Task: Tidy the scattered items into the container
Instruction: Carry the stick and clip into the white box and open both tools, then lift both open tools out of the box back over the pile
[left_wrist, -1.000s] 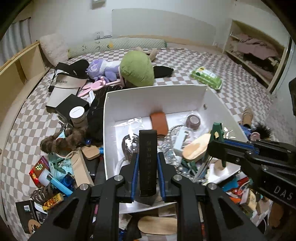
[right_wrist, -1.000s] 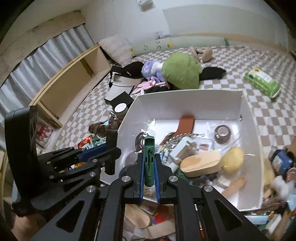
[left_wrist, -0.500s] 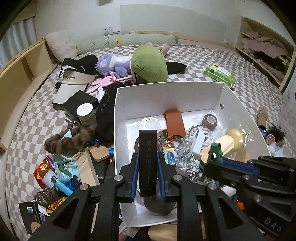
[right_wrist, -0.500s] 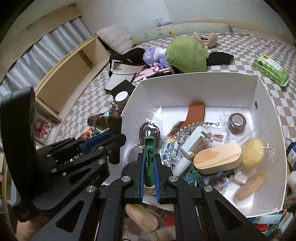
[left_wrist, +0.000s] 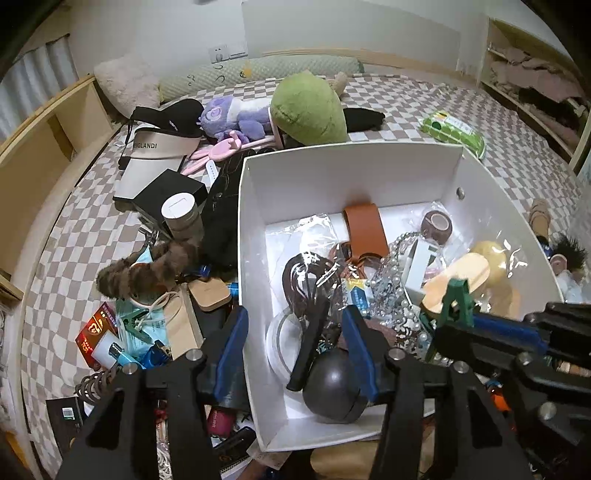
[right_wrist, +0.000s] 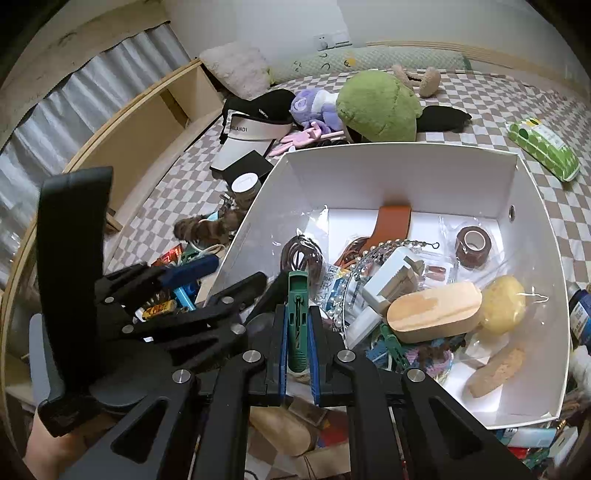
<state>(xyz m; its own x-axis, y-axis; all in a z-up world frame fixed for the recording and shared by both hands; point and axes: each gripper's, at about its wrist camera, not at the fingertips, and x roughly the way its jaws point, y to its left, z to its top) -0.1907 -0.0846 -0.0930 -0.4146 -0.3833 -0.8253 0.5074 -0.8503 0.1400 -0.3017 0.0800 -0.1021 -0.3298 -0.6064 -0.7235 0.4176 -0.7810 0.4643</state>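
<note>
L wrist: left tool (left_wrist: 295, 339) hanging w/ jaws apart over white box (left_wrist: 251, 221); black brush (left_wrist: 325, 369) lying inside, handle pointing away.
R wrist: right tool (right_wrist: 297, 332) clamping green clip (right_wrist: 297, 317), long axis pointing fwd toward box.

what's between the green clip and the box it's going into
Nothing visible. The right gripper holds the green clip above the open white box; only things lying inside are beneath it.

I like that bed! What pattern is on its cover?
The bed cover has a brown-and-white checkered pattern, clearest in the left wrist view.
</note>
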